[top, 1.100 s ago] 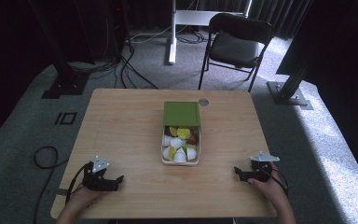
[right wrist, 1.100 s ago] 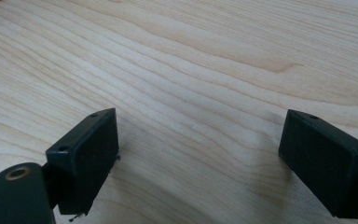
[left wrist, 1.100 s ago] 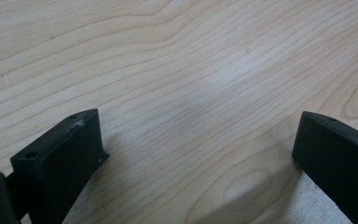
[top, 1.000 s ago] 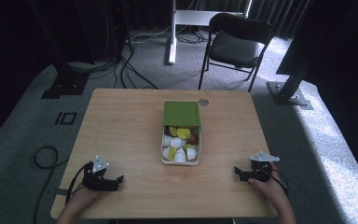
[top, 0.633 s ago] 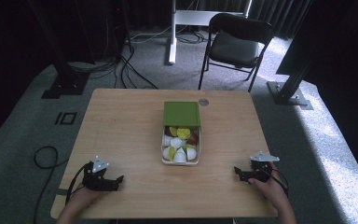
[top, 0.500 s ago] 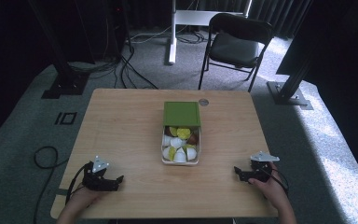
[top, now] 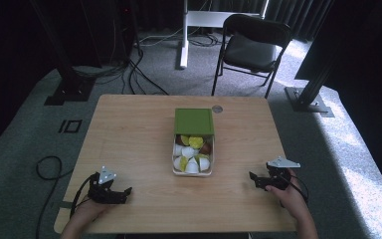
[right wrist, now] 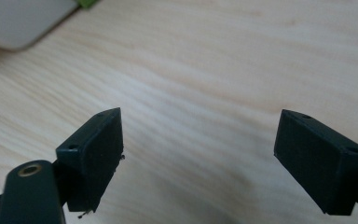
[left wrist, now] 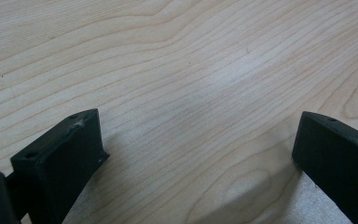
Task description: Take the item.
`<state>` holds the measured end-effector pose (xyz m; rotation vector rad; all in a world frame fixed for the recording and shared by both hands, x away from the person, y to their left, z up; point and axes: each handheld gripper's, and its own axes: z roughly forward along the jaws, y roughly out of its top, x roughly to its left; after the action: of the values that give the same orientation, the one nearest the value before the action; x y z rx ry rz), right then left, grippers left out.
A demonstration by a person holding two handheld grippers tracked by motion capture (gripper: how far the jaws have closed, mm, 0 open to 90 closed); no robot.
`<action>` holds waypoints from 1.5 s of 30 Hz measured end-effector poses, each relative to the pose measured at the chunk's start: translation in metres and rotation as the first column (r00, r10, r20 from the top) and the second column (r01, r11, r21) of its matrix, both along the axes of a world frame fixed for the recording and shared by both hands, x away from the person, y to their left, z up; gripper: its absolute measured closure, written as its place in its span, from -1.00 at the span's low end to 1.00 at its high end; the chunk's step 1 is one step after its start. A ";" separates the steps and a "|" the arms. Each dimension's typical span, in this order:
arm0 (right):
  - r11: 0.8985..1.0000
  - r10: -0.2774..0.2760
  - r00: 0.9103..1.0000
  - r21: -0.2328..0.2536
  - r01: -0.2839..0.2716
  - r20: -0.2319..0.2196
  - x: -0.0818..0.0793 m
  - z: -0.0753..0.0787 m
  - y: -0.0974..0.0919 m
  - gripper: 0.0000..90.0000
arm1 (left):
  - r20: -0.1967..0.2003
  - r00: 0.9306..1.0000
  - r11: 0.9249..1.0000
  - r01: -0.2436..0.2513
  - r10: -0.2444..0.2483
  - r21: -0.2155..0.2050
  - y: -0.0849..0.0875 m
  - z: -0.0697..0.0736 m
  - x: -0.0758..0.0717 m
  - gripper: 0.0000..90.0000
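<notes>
While tongs (top: 254, 178) gape, near table (top: 129, 129) edge

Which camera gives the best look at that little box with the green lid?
The high view: the box sits whole at mid-table, its green lid slid back, showing white and yellow pieces inside. The right gripper view catches just a pale corner of it at top left. The left gripper view looks at bare wood.
</notes>
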<state>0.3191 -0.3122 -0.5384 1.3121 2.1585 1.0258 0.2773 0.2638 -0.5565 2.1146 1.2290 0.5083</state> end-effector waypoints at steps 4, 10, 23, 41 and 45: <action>1.000 0.013 1.000 0.002 -0.014 0.021 0.002 0.011 0.003 -0.66 | 0.000 1.000 1.000 0.000 0.000 0.000 0.000 0.000 0.000 -0.94; 0.999 0.036 0.998 0.012 -0.037 0.044 0.003 0.024 0.008 -0.66 | 0.000 1.000 1.000 0.000 0.000 -0.001 0.000 0.000 0.000 -0.94; 0.995 0.087 0.992 0.048 -0.091 0.094 0.008 0.048 0.023 -0.63 | 0.000 1.000 1.000 0.000 0.000 0.000 0.000 0.000 0.000 -0.94; 0.973 0.210 0.963 0.061 -0.223 0.169 0.011 0.081 0.064 -0.61 | 0.000 1.000 1.000 0.000 0.000 0.001 0.000 0.000 0.000 -0.94; 0.967 0.236 0.955 0.055 -0.249 0.178 0.012 0.086 0.073 -0.61 | 0.000 1.000 1.000 0.000 0.000 0.000 0.000 0.000 0.000 -0.94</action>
<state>0.3306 -0.2394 -0.4522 0.9665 2.2051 1.2789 0.2774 0.2638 -0.5565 2.1143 1.2289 0.5086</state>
